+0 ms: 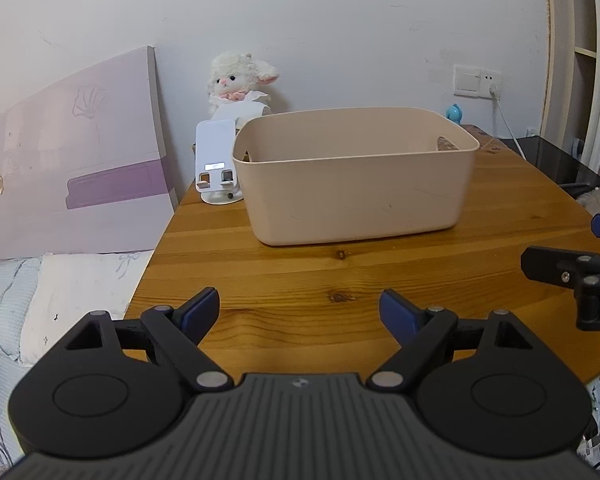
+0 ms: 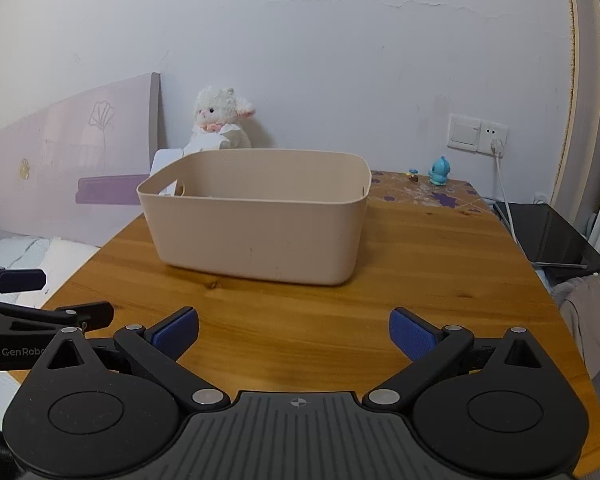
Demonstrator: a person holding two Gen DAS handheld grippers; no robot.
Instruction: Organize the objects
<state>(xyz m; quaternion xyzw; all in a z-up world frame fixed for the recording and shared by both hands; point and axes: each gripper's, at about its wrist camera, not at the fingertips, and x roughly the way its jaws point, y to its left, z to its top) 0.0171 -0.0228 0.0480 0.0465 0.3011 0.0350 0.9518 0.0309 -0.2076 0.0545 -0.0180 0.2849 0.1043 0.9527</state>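
Note:
A beige plastic bin [image 1: 356,176] stands on the wooden table [image 1: 300,280]; it also shows in the right wrist view [image 2: 256,216]. Its inside is mostly hidden by its walls. My left gripper [image 1: 300,312] is open and empty, low over the table's near edge, in front of the bin. My right gripper [image 2: 294,332] is open and empty, also in front of the bin, to the right of the left one. The right gripper's fingers [image 1: 556,268] show at the right edge of the left wrist view.
A white phone stand [image 1: 217,162] and a plush lamb [image 1: 236,80] sit behind the bin's left end. A small blue figurine [image 2: 439,172] stands at the back right near a wall socket and cable [image 2: 504,192]. A bed [image 1: 60,292] lies left of the table. A dark tablet [image 2: 548,236] lies to the right.

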